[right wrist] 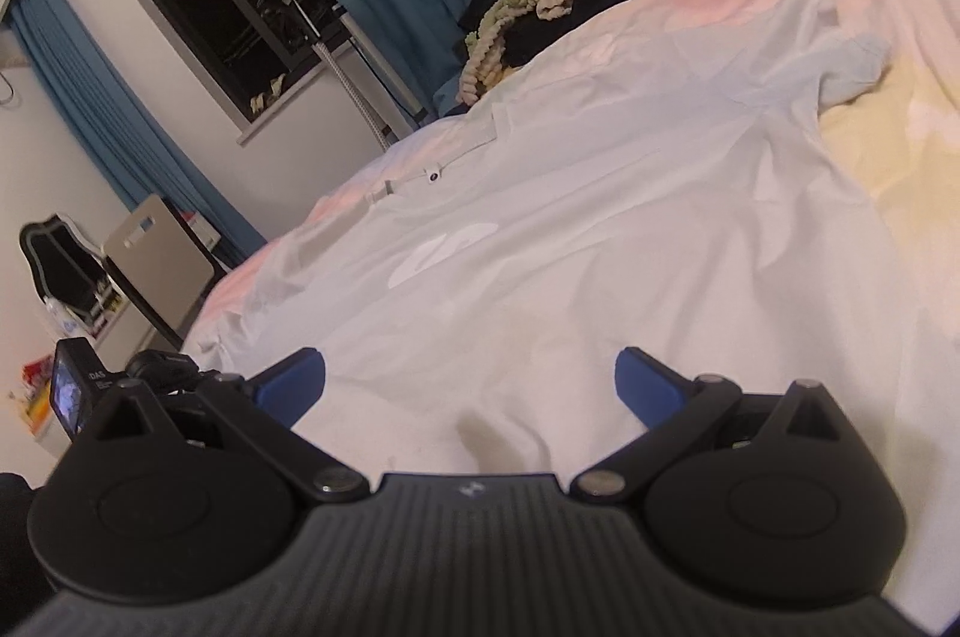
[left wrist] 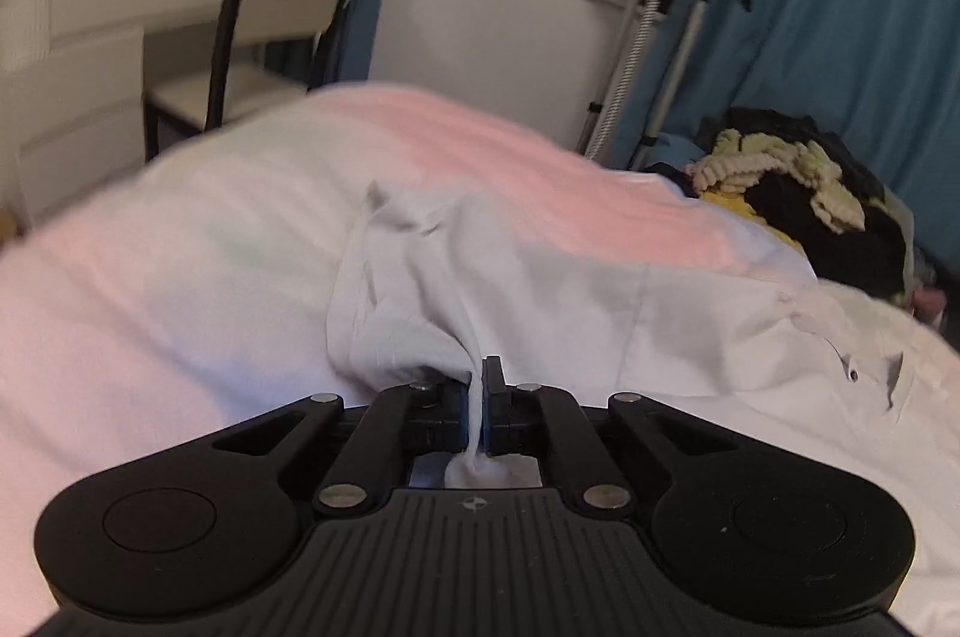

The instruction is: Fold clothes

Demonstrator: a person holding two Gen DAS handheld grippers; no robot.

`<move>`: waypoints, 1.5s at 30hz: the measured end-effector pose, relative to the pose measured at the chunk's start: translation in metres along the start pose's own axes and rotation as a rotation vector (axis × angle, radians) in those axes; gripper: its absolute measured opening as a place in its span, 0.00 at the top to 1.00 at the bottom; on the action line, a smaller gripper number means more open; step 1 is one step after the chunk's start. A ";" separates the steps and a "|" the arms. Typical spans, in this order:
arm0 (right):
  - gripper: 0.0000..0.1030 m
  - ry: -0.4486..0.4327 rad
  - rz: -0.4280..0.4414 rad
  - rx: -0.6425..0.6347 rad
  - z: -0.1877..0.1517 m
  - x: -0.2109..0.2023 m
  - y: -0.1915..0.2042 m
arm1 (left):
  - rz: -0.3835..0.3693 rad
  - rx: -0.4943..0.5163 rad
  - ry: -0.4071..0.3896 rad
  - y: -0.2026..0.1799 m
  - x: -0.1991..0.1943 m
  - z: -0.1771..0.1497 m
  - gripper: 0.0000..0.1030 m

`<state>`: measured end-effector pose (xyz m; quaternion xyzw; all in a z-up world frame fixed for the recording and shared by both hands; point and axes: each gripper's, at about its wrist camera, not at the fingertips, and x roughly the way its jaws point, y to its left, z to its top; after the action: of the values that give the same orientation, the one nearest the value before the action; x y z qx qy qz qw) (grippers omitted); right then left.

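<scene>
White shirt (right wrist: 600,193) spread on bed (left wrist: 150,277), left claw (left wrist: 478,412) pinching its bunched fabric, right claw (right wrist: 471,385) spread wide above it.

"DAS" on black device (right wrist: 90,385); rest illegible.

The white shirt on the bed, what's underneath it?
Under the white shirt lies the pastel bedcover, showing pink and yellow around its edges. Whatever sits directly beneath the shirt's middle is covered. The left gripper pinches one edge.
</scene>
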<state>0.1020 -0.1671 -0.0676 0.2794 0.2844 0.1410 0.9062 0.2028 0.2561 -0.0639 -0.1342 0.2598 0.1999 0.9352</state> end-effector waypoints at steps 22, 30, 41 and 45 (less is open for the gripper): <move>0.00 -0.195 -0.078 -0.011 0.047 -0.062 -0.048 | -0.477 0.646 0.133 -0.207 -0.048 -0.132 0.46; 0.00 -0.165 -0.085 -0.050 0.045 -0.057 -0.047 | -0.604 0.596 0.142 -0.177 -0.075 -0.111 0.18; 0.00 -0.103 -0.139 -0.124 0.028 -0.016 -0.041 | -0.528 0.441 0.006 -0.143 -0.048 -0.047 0.14; 0.00 -0.045 -0.141 -0.127 0.017 0.002 -0.041 | -0.460 0.506 0.007 -0.162 -0.028 -0.035 0.15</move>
<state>0.1171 -0.2063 -0.0809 0.2038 0.2734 0.0881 0.9359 0.2371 0.0922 -0.0539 0.0461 0.2673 -0.0877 0.9585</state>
